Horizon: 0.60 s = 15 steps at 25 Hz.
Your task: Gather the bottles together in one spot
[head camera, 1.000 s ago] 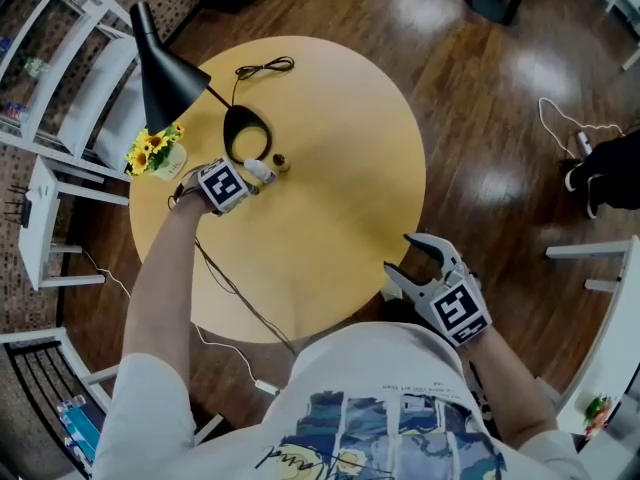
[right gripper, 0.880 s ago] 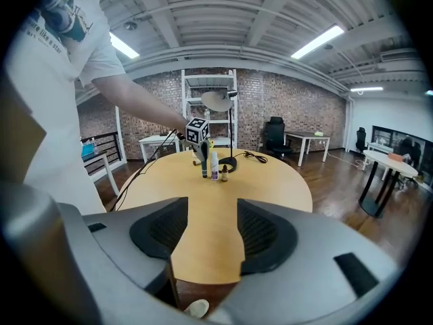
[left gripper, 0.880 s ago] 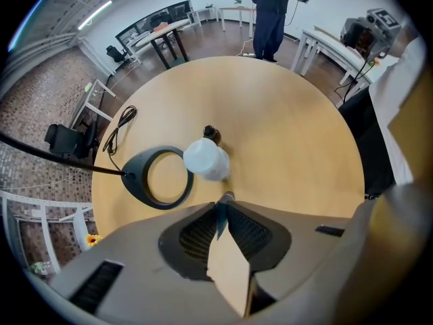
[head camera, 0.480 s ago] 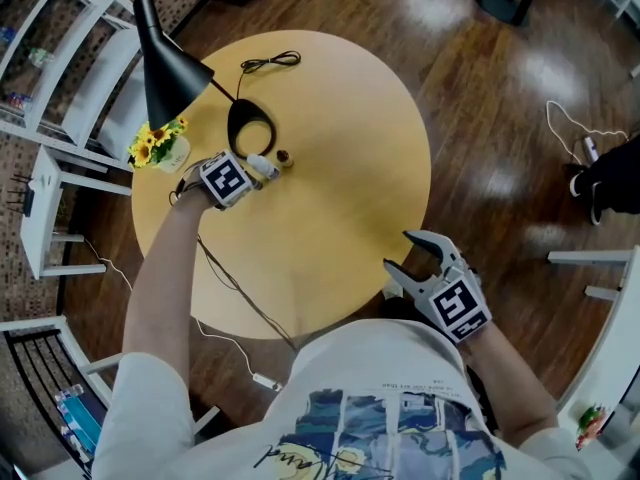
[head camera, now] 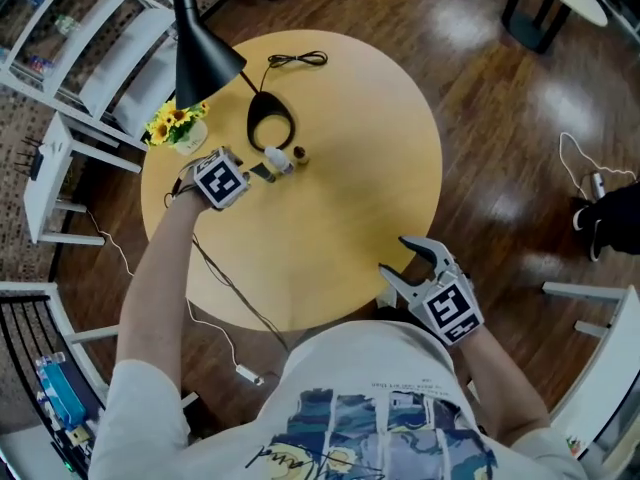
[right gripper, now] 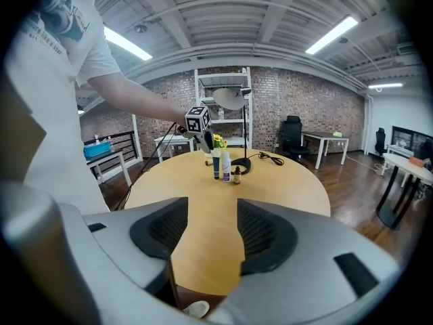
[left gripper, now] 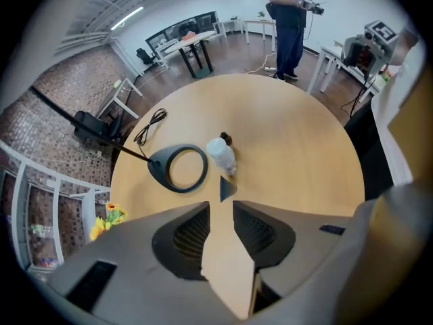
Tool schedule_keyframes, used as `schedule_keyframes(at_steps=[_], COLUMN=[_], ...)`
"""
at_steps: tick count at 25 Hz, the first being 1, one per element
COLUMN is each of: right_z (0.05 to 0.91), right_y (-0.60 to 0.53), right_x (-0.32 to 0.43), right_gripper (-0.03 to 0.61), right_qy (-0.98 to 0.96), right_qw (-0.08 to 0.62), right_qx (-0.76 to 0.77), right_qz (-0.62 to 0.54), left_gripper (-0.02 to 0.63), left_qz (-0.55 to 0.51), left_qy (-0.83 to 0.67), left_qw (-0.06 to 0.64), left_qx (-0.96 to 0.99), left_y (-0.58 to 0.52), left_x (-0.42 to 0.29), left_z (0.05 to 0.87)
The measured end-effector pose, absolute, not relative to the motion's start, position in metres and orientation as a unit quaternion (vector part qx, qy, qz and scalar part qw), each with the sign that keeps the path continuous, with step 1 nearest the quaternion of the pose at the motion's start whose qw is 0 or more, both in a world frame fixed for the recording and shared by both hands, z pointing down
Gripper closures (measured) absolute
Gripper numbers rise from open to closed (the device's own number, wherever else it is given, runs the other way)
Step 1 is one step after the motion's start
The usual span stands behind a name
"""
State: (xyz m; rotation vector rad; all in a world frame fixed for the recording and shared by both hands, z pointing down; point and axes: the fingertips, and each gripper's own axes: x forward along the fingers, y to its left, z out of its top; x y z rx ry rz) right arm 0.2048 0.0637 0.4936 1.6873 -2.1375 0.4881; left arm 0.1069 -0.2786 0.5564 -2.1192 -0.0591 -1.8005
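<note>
Bottles [head camera: 278,159] — three of them — stand in a short row on the far-left part of the tabletop [head camera: 340,218], just on your side of the ring-shaped lamp base [head camera: 270,128]. From your right gripper view the row reads left to right: a dark bottle [right gripper: 216,163], a white bottle [right gripper: 226,166] with a purple label, then a small brown bottle [right gripper: 237,175], the shortest. All three are upright, with their long axes vertical and their caps up. The dark and white ones are so close that you cannot tell whether they touch. The brown one stands just beside the white. What is inside them cannot be made out.

The only open container is the vase [head camera: 188,138] at the left edge of the tabletop, which holds yellow flowers [head camera: 172,120]. It sits under the black lamp shade [head camera: 200,48]. The lamp's cable [head camera: 298,61] lies coiled at the far edge.

Your left gripper [left gripper: 221,208] hangs over the left part of the tabletop and points at the row. Its jaws are moderately apart with only bare tabletop between the pads — the dark bottle's top shows just beyond the tips, and no pad touches it. Your right gripper [right gripper: 212,215] is at the near edge, well apart from the bottles. Its jaws are spread wide and hold nothing.
</note>
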Motion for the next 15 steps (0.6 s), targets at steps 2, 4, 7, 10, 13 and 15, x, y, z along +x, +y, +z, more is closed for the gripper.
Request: schedule_keyframes(at_steps=[2,4,7,10,13,15], right_z=[0.497,0.497,0.491,0.485,0.485,0.487], right_y=[0.060,0.057,0.052,0.046,0.042,0.037], right_x=[0.200,0.193,0.187,0.183,0.178,0.174], right_gripper=[0.328,0.327,0.327,0.328,0.327,0.327], right_qy=[-0.771,-0.783,-0.801,-0.819,-0.831,-0.839], right_qw=[0.187,0.186,0.189,0.190,0.190,0.192], right_qx=[0.585,0.570,0.546,0.520,0.501,0.488], right_qz=[0.169,0.166,0.160,0.150,0.147,0.148], left_gripper=[0.502,0.502,0.502,0.502,0.502,0.502], left_qz=[-0.621,-0.595,-0.543,-0.470,-0.381,-0.330], left_qy=[-0.002,0.021,0.073,0.144,0.212,0.253], left_qw=[0.166,0.149,0.114,0.049,-0.034,-0.079], left_qx=[-0.766,-0.790,-0.829,-0.870,-0.899,-0.906], left_y=[-0.266,-0.249,-0.219,-0.184,-0.148,-0.127], left_x=[0.093,0.080,0.058,0.034,0.011,-0.004], left_z=[0.542,0.523,0.489,0.456,0.435,0.429])
